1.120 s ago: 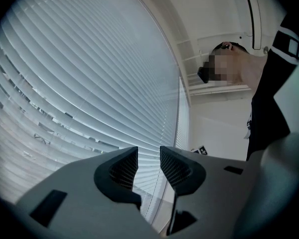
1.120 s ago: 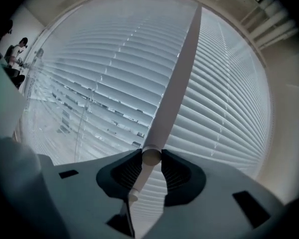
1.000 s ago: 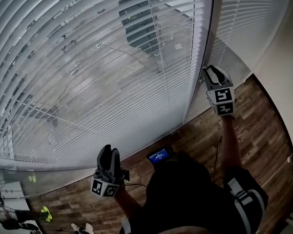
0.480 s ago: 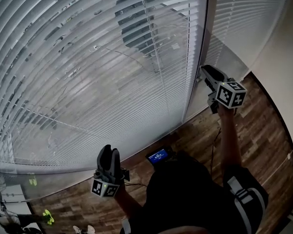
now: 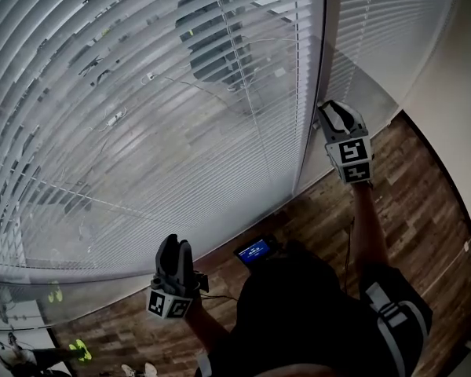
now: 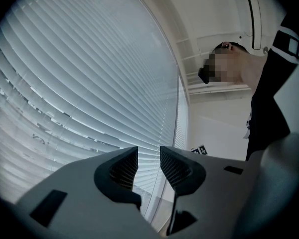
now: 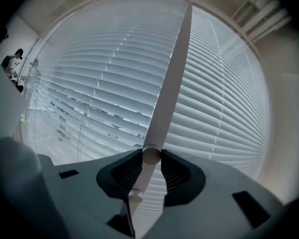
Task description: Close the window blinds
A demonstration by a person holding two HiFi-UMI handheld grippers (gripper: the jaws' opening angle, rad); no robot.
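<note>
Grey slatted window blinds [image 5: 141, 116] fill the window in front of me, their slats partly tilted so the street outside shows through. In the right gripper view the white tilt wand [image 7: 167, 83] hangs down before the blinds [image 7: 104, 93]. My right gripper [image 7: 151, 158] is shut on its lower end. Seen from the head, that right gripper [image 5: 330, 110] is raised at the line between the two blinds. My left gripper [image 5: 173, 246] hangs low near the sill; its jaws [image 6: 148, 166] stand a little apart with nothing between them.
A second, narrower blind [image 5: 385, 38] hangs to the right, beside a white wall [image 5: 459, 100]. A wooden floor [image 5: 424, 210] lies below. A small device with a blue screen [image 5: 257, 250] sits at my waist. The holder's dark sleeve [image 6: 269, 98] shows at the right of the left gripper view.
My right gripper has twisted about the wand, its marker cube swinging round and back, staying at the same spot. The left gripper has not moved.
</note>
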